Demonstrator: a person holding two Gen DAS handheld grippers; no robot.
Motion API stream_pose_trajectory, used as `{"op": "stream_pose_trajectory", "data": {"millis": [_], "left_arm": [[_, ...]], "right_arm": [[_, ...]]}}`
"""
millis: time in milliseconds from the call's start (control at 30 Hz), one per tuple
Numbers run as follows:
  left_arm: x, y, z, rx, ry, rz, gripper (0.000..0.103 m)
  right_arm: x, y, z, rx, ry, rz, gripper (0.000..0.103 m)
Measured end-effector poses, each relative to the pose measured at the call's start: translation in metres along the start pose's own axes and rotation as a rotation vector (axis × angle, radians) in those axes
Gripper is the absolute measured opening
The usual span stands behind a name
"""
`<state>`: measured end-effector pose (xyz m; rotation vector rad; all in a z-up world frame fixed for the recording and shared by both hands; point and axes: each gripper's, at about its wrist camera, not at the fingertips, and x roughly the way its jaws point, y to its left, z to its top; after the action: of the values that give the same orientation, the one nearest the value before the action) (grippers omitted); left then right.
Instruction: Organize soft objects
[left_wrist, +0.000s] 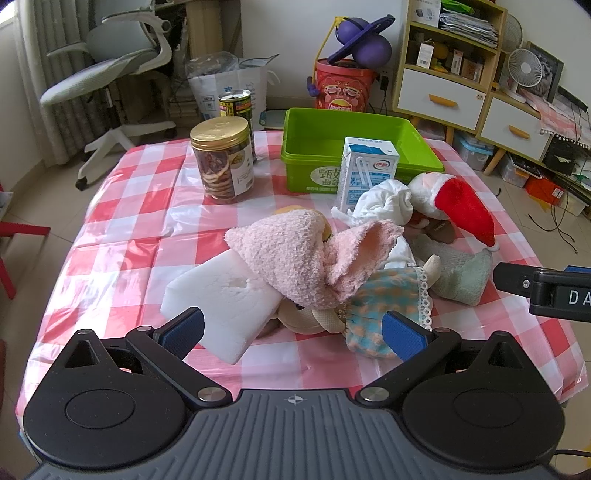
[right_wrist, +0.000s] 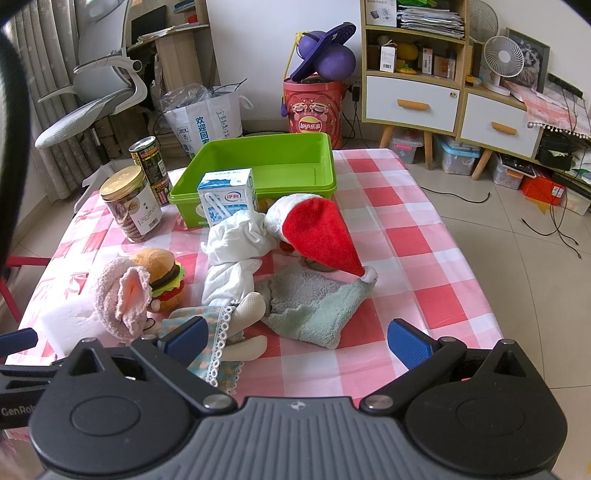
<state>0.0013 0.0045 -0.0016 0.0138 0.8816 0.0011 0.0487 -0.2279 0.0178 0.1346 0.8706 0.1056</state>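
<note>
Checked tablecloth (right_wrist: 406, 236) | red bucket (right_wrist: 314, 107): "Lay's" | both claws agape, unladen

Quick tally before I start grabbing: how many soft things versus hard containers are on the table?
Soft: 7: pink towel, white foam block, doll, green towel, white cloth, Santa hat, plush burger.
Hard: 4: green bin, milk carton, jar, can.
Total: 11

Green bin (right_wrist: 325, 162), red hat (right_wrist: 317, 232), pink-checked tablecloth (right_wrist: 413, 236)
</note>
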Motion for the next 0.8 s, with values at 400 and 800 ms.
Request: {"op": "stream_pose_trajectory", "data": {"millis": [400,800], "left_arm": [[0.001,0.011,0.0,-0.01,0.001,0.004,0.098],[0.004,0.026,0.002,-0.029,-0.001,0.022,0.098]], "right_arm": [[0.002,0.002,-0.002,-0.005,0.004,-0.001,0.084],[0.006,0.011,0.0,-0.021,0.02,0.016,0.084]]}}
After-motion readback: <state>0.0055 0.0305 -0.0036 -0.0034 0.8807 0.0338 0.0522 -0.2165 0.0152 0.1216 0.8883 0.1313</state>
